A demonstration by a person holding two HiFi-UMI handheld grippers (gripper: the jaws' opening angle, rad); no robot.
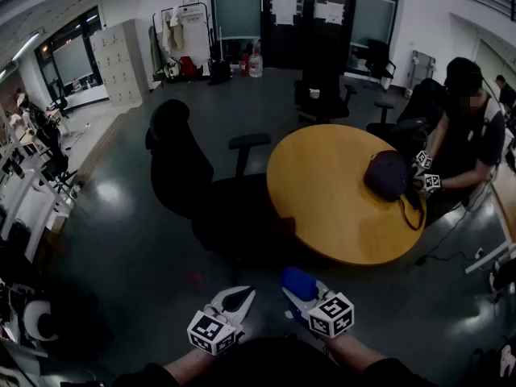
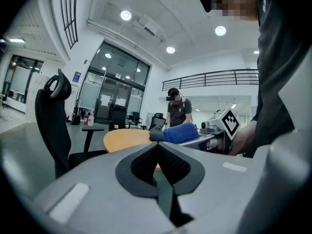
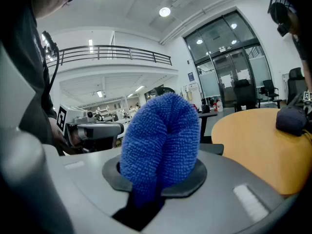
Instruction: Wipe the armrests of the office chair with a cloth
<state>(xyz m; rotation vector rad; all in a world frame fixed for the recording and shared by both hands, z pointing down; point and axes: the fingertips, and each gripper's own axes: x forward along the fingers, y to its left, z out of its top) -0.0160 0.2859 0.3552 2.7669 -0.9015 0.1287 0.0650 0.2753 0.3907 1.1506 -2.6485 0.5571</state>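
Observation:
A black office chair stands left of the round table, its far armrest raised on a post; the chair also shows at the left in the left gripper view. My right gripper is shut on a folded blue cloth, which bulges out between its jaws. The cloth shows at bottom centre in the head view, well short of the chair. My left gripper sits beside it, shut with nothing between its jaws. Both are held close to my body.
A round wooden table stands right of the chair with a dark bag on it. A person with grippers stands at its far right. More chairs stand behind. Dark floor lies between me and the chair.

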